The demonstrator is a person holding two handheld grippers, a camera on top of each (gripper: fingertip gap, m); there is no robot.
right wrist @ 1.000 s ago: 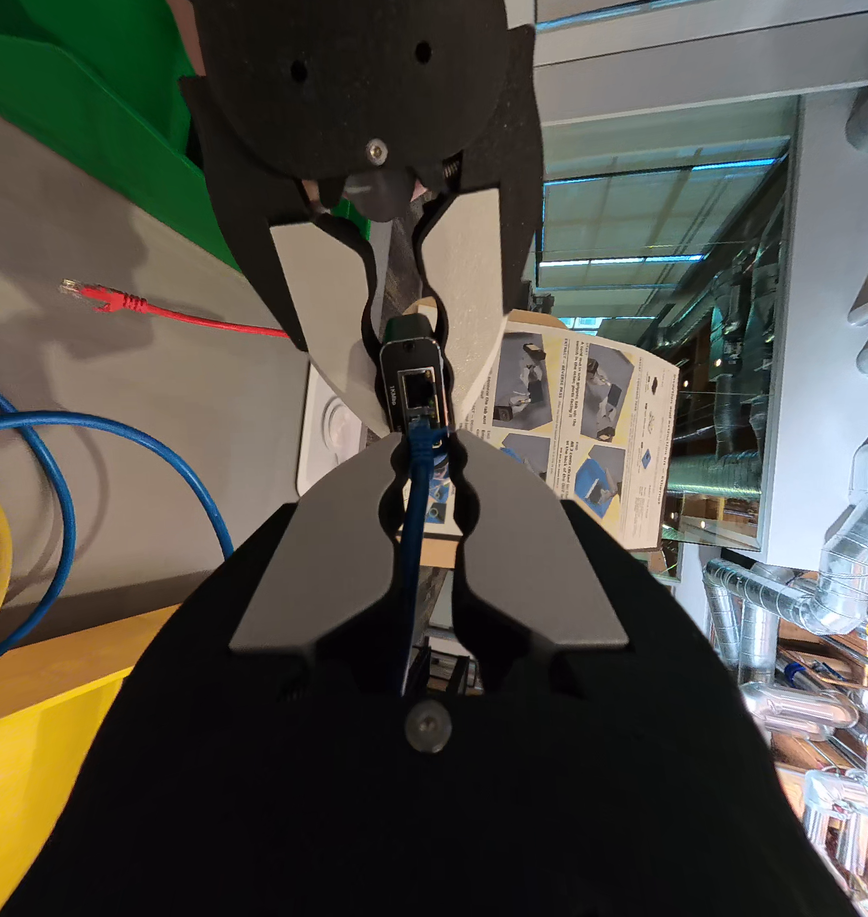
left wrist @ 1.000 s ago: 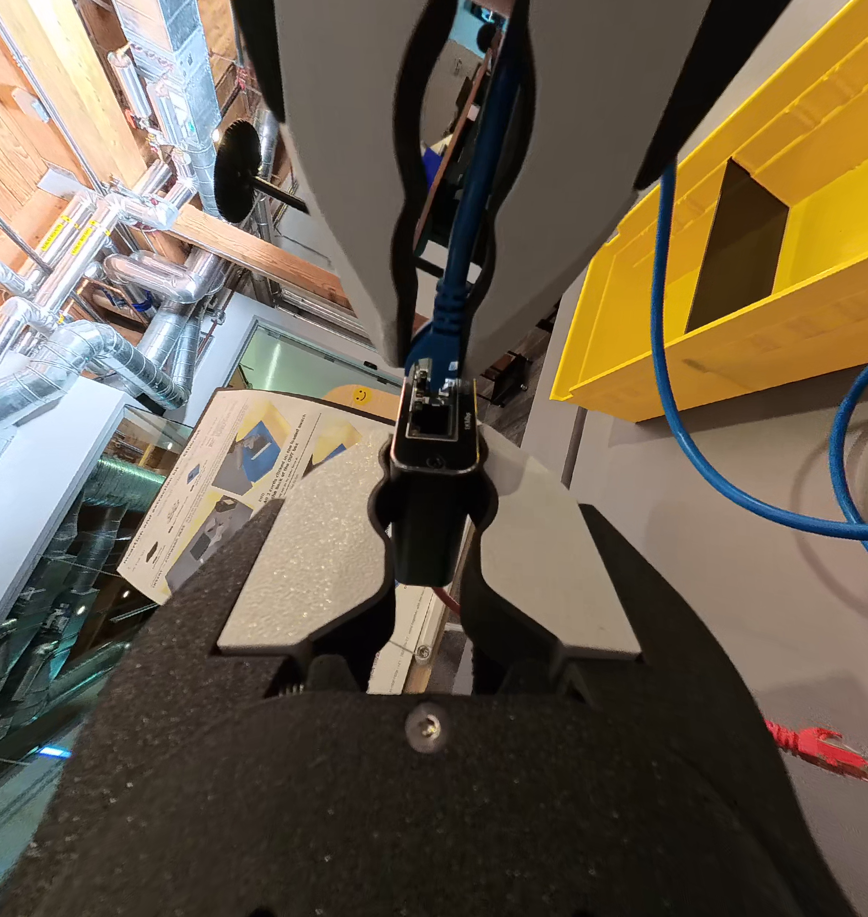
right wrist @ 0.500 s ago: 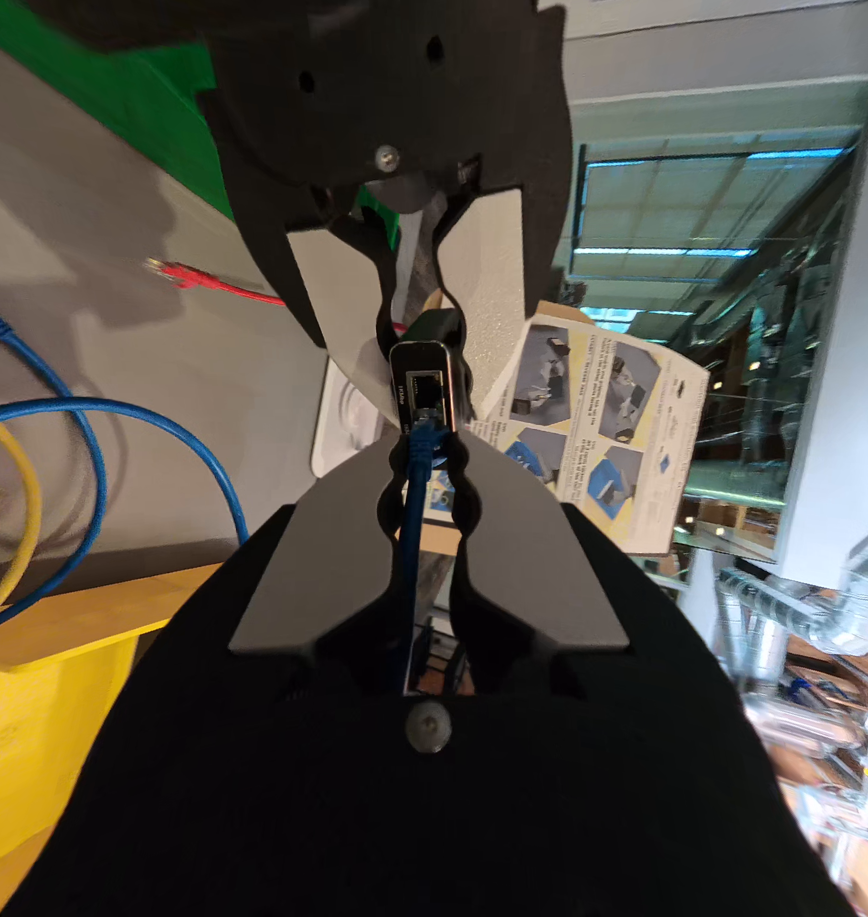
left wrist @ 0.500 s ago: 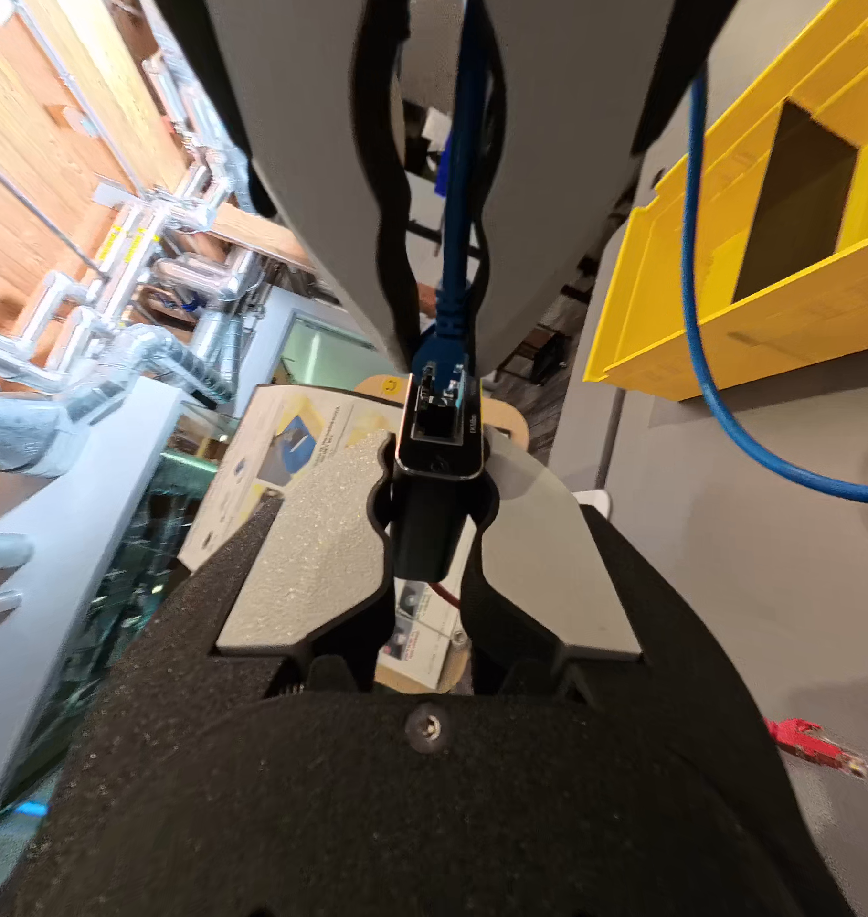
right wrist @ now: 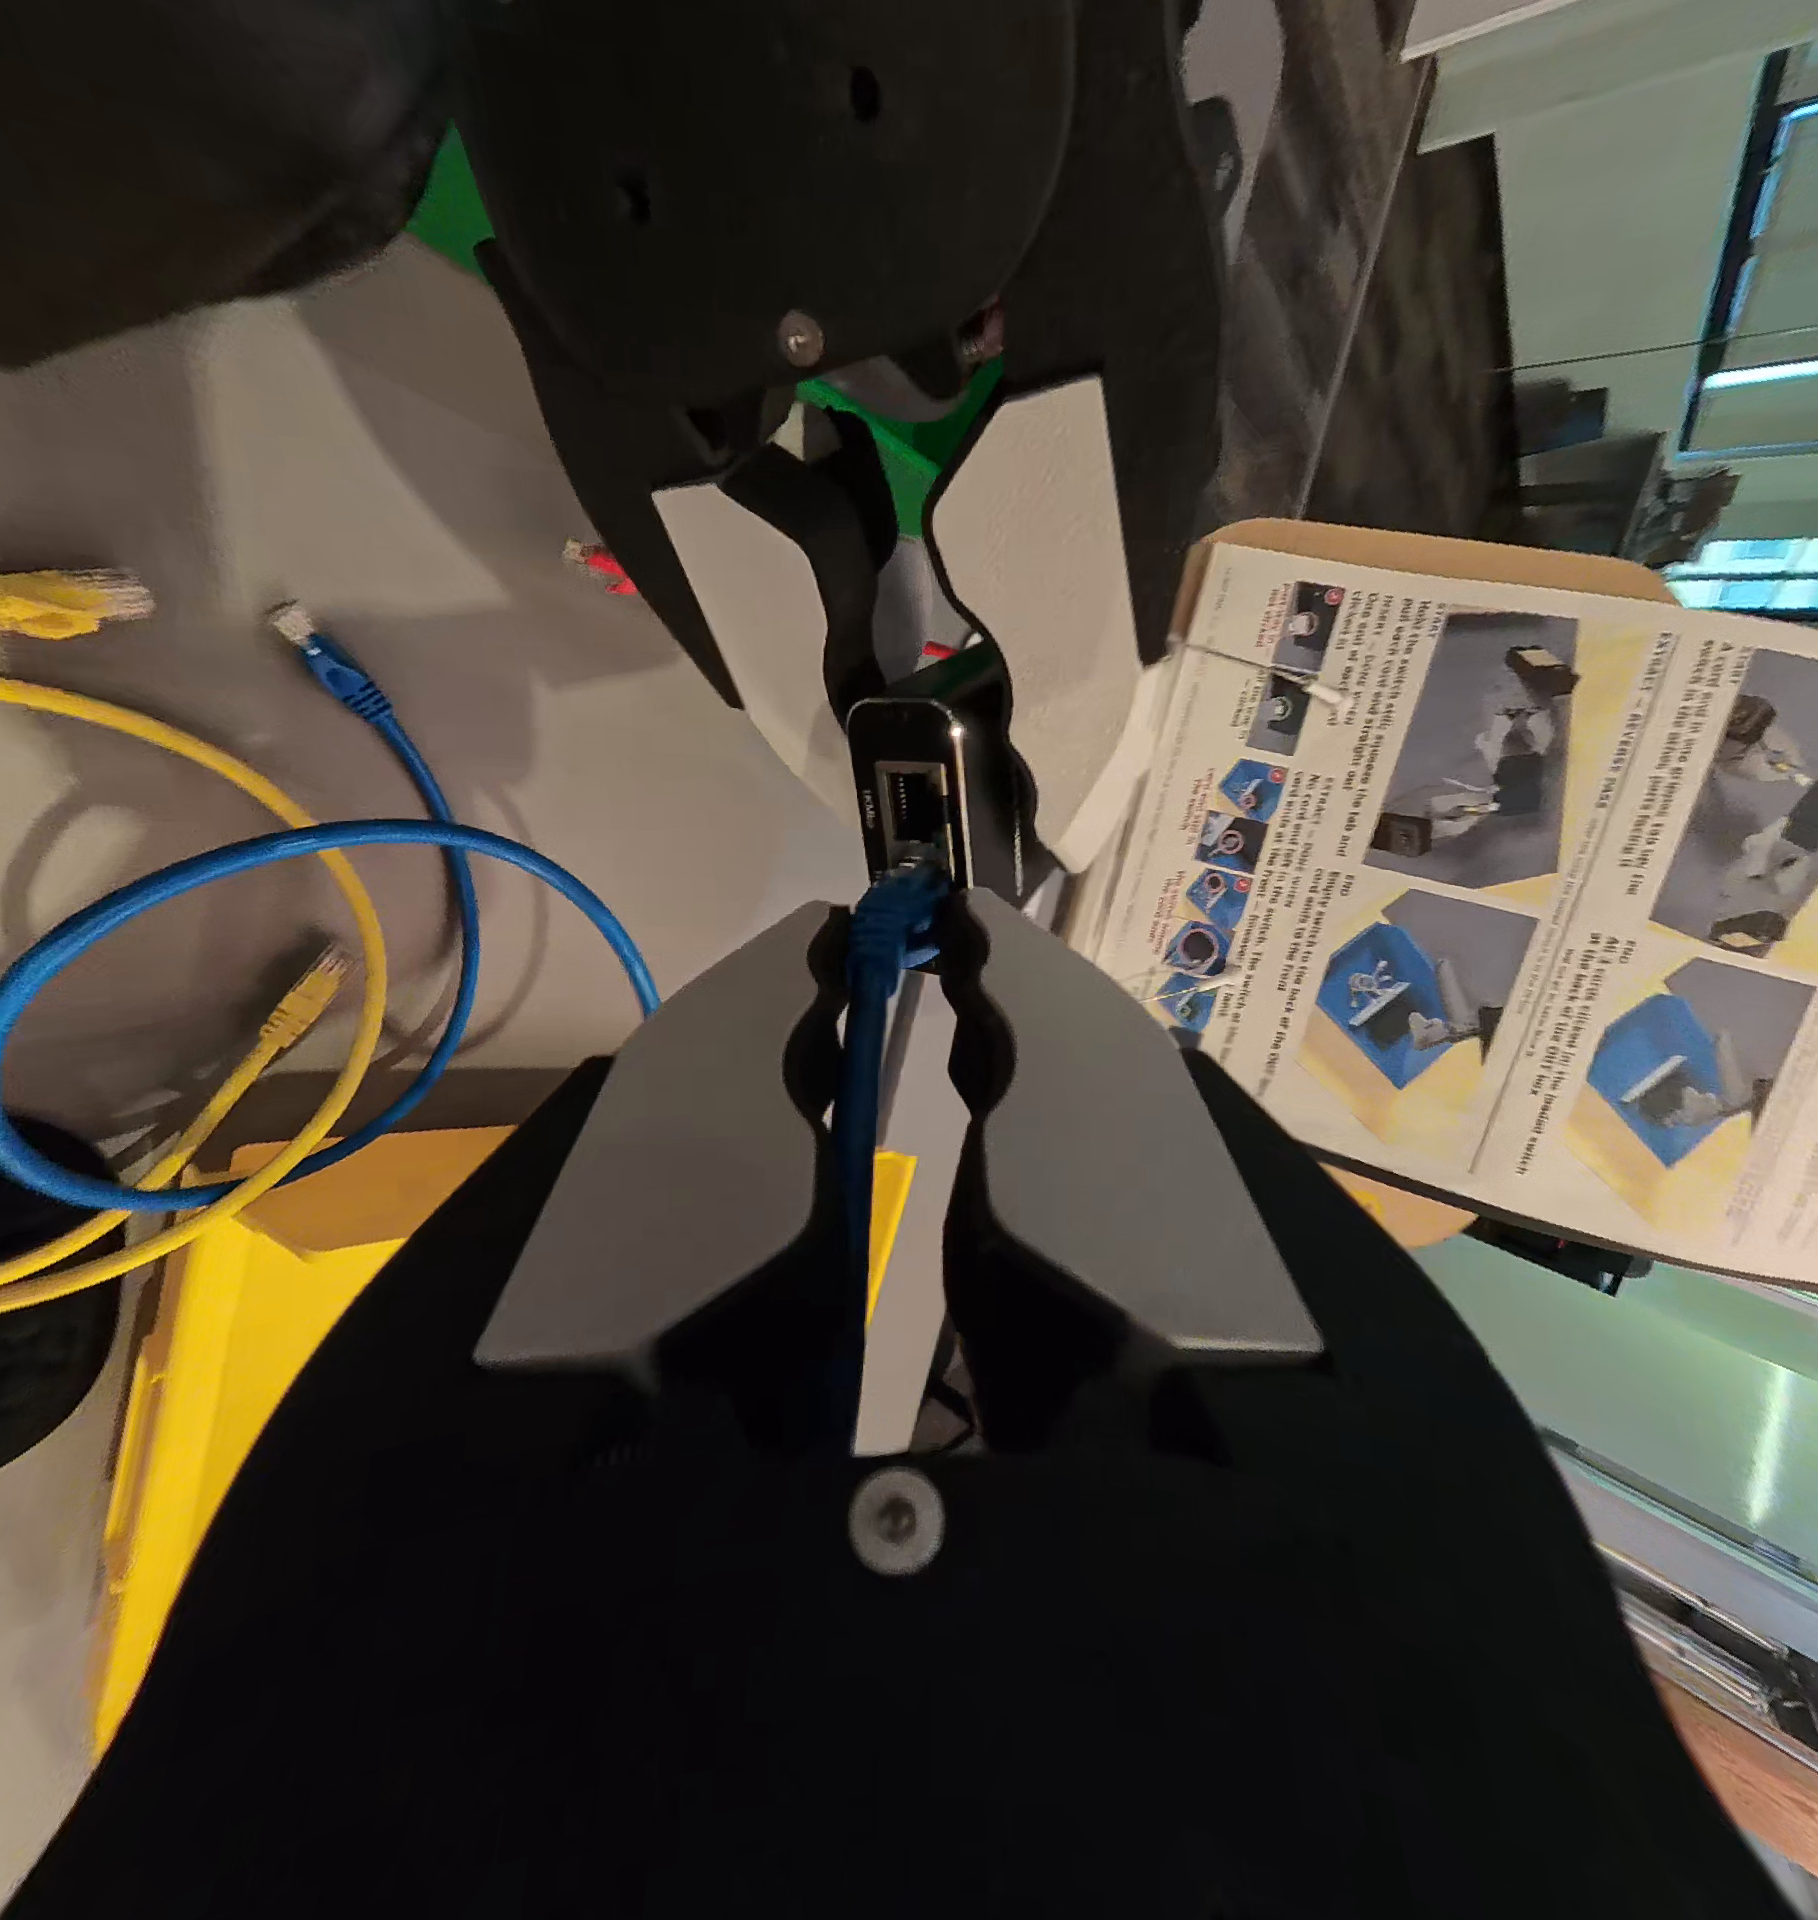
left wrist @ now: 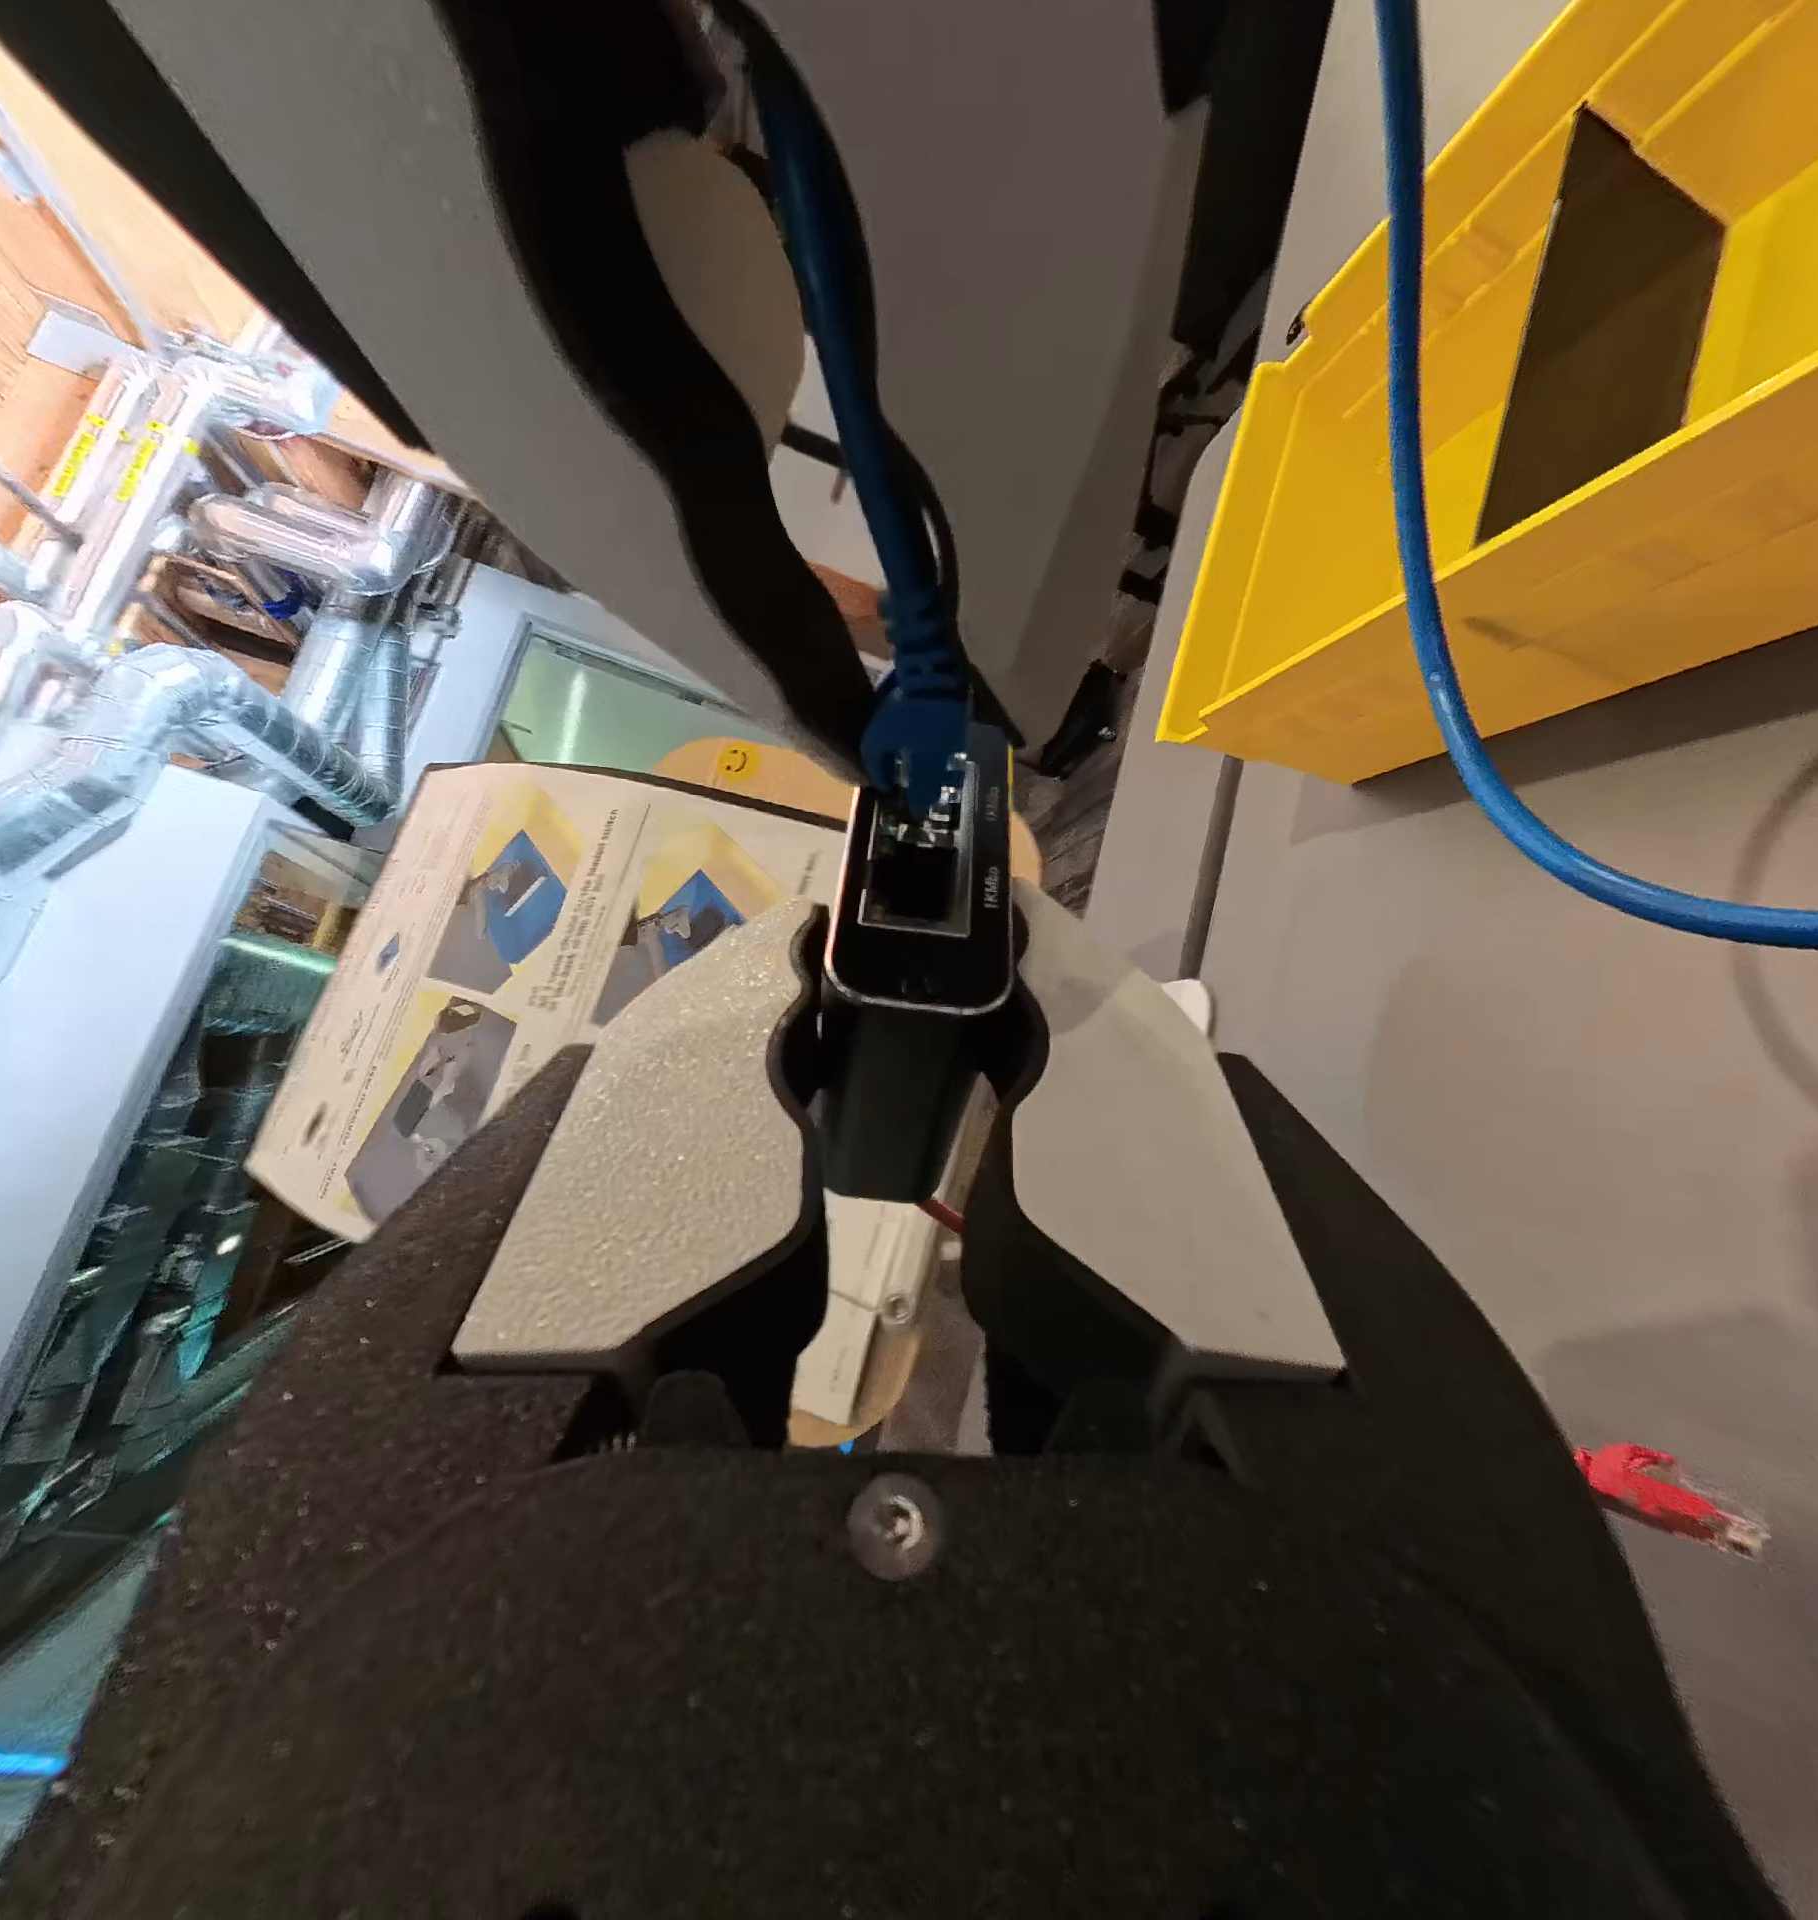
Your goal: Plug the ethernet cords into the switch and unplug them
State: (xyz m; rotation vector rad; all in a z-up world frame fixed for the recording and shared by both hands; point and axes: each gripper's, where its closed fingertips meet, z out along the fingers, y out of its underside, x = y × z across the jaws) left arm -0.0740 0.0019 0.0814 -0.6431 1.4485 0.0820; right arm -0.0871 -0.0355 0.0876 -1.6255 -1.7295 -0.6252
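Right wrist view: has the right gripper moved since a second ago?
Yes, it moved nearer the instruction sheet, which now fills more of the view.

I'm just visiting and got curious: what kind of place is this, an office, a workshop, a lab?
Probably a workshop or lab in an industrial-style building. Bare silver ducts run under a wooden ceiling, yellow storage bins sit on a grey worktable, and an illustrated instruction sheet stands nearby.

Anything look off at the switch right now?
Blue plug meets the black switch at a slant, apparently only part way into its port. Right gripper looks slack around the cord; left gripper clamps the switch.
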